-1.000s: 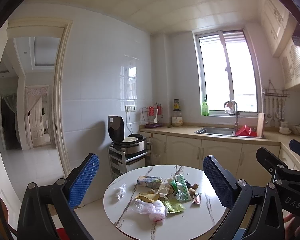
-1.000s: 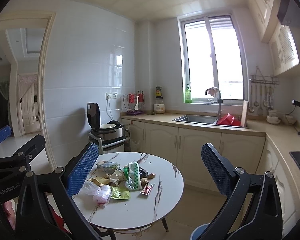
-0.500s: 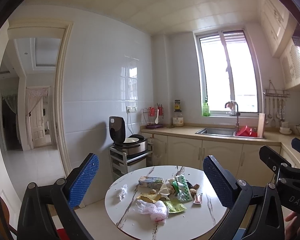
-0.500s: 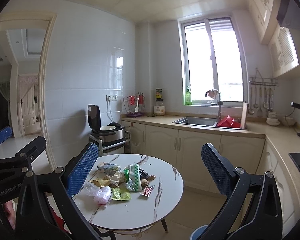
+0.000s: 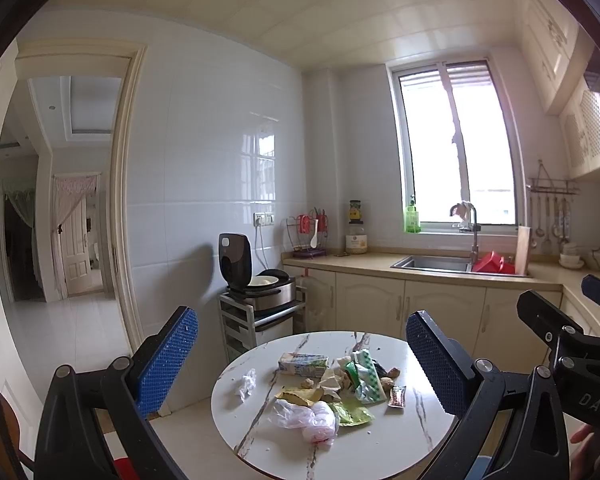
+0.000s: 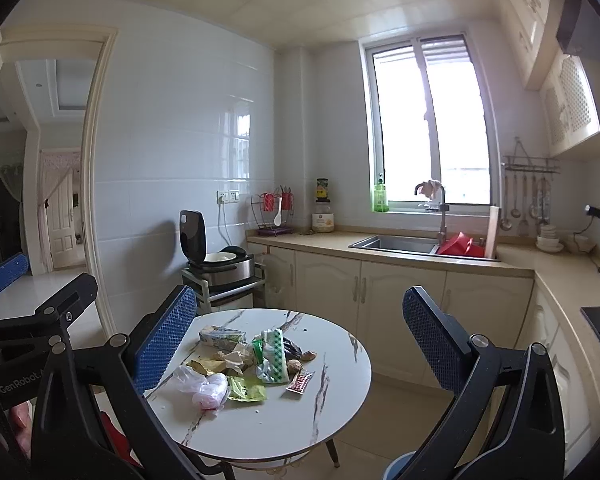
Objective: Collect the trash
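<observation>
A round white marble table [image 5: 400,444] [image 6: 332,400] holds a heap of trash: a clear plastic bag [image 5: 306,416] [image 6: 204,386], a green wrapper [image 5: 352,414] [image 6: 246,388], a green-white packet [image 5: 366,372] [image 6: 274,354], a small carton [image 5: 302,364] [image 6: 221,336], a red sachet [image 5: 396,395] [image 6: 300,381] and a crumpled white scrap [image 5: 246,384]. My left gripper [image 5: 300,364] and my right gripper [image 6: 300,340] are both open and empty, held above and short of the table.
A rice cooker [image 5: 256,284] on a trolley stands by the tiled wall behind the table. A counter with a sink [image 6: 396,243] runs under the window. A doorway [image 5: 60,220] opens at the left. A blue bin rim [image 6: 398,468] shows on the floor at the right.
Both views have shifted slightly; the table and trash sit marginally closer. Both grippers stay open.
</observation>
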The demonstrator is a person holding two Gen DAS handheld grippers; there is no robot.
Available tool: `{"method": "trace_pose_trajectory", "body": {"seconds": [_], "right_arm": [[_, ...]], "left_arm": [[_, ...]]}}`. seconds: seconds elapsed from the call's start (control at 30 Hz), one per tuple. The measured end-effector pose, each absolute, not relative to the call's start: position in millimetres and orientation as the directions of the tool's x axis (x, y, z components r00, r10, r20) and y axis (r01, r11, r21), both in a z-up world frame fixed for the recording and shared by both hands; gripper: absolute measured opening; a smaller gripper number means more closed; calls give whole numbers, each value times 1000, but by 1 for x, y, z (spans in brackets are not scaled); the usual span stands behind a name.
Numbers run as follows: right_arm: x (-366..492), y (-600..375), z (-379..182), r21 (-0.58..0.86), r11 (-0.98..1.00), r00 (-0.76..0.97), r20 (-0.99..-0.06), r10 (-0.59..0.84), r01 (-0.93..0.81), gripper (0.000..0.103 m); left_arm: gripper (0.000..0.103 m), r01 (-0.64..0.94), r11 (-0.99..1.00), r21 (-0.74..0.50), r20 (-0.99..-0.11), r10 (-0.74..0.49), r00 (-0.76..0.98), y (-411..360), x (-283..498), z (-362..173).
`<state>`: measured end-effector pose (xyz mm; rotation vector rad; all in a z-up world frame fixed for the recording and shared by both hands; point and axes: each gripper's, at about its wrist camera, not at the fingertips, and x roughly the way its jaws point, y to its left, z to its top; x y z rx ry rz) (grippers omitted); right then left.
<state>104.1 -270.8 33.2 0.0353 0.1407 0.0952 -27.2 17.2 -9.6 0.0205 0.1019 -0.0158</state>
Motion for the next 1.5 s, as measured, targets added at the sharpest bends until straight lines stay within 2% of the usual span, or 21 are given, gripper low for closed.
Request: {"method": "trace_pose_trajectory", "body": {"seconds": [1.2, 1.33, 1.5], "right_arm": [[114, -269, 20, 59, 993, 982, -154, 111, -103, 103], [124, -271, 13, 62, 993, 977, -182, 111, -101, 103], [154, -282, -13, 88, 993, 959, -269, 94, -73, 103]], "left_arm": [[102, 12, 1000, 22, -130, -9, 992, 15, -16, -14], [102, 8, 1000, 29, -154, -4, 988, 17, -4, -20], [102, -16, 1000, 16, -242, 20, 970, 32, 33, -39]]}}
